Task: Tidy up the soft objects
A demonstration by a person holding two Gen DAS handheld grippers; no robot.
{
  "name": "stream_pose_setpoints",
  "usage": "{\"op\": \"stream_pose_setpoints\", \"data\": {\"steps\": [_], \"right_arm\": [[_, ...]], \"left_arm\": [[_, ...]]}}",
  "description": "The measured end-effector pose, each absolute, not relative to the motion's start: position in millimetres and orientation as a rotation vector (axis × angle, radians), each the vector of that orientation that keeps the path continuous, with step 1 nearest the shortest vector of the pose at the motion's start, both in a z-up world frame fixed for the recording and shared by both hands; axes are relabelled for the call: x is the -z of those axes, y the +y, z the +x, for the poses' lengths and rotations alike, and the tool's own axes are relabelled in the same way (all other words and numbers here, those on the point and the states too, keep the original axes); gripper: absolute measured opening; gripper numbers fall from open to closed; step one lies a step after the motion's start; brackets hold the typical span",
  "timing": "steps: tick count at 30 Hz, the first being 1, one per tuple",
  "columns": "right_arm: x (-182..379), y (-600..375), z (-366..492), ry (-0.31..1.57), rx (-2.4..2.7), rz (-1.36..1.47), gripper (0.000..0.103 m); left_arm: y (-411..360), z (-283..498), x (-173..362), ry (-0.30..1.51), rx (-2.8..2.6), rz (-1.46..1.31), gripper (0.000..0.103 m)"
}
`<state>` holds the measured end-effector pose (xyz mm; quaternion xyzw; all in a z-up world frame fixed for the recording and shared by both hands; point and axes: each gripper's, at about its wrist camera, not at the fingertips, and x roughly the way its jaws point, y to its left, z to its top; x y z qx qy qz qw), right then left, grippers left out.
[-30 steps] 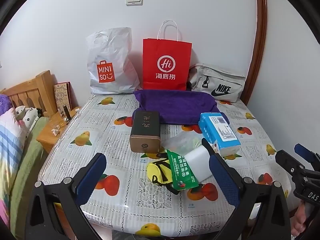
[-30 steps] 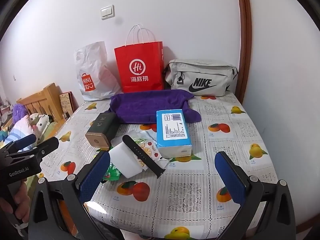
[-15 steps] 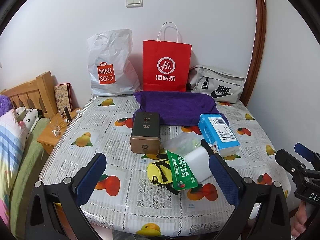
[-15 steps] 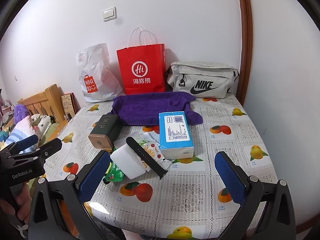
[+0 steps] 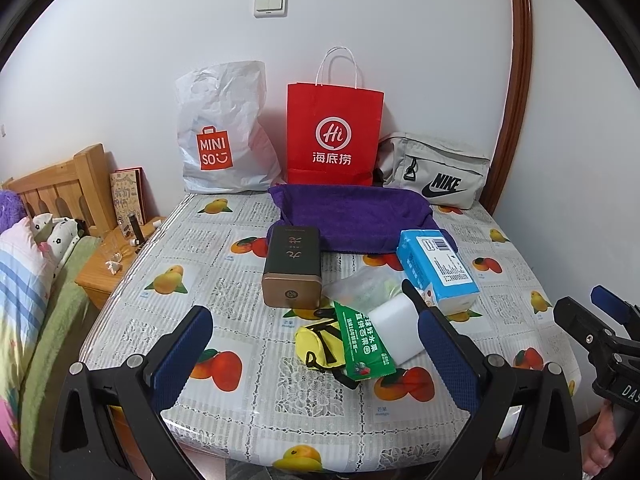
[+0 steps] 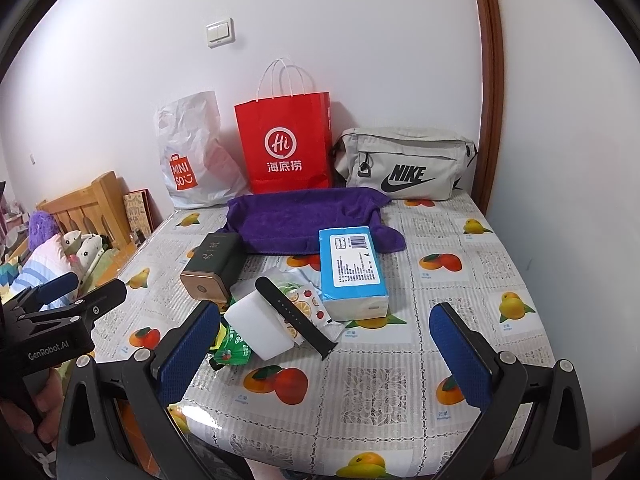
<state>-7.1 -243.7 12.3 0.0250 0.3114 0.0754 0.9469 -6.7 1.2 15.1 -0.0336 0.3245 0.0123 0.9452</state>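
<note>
A purple towel point(image 5: 352, 216) point(image 6: 304, 220) lies spread at the back of the table. In front of it rests a blue tissue pack point(image 5: 438, 270) point(image 6: 352, 270). A white sponge block point(image 5: 396, 326) point(image 6: 258, 326), a black watch strap point(image 6: 292, 314), a green snack packet point(image 5: 362, 344), a yellow pouch point(image 5: 316, 346) and fruit-print wrappers point(image 6: 308, 304) are heaped mid-table. My left gripper point(image 5: 316, 356) hangs open over the near edge, holding nothing. My right gripper point(image 6: 326, 348) is open too, nothing between its fingers.
A dark tea tin point(image 5: 292, 266) lies left of the heap. A white MINISO bag point(image 5: 222, 136), a red paper bag point(image 5: 334, 136) and a grey Nike pouch point(image 5: 434, 174) lean on the back wall. A bed point(image 5: 28, 280) and wooden nightstand point(image 5: 112, 264) stand left of the table point(image 5: 224, 288).
Both grippers have dropped slightly and tilted, so the scene sits a little higher in each view. Nothing on the table has moved.
</note>
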Motion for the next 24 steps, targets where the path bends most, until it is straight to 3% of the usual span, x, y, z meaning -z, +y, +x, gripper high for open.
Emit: {"op": "stream_pose_setpoints", "data": {"steps": [24], "right_arm": [[-14.5, -242.6, -11.1, 0.624, -0.153, 0.053, 0.103]], "left_arm": [[1.7, -8.7, -15.5, 0.657, -0.027, -0.069, 0.103]]}}
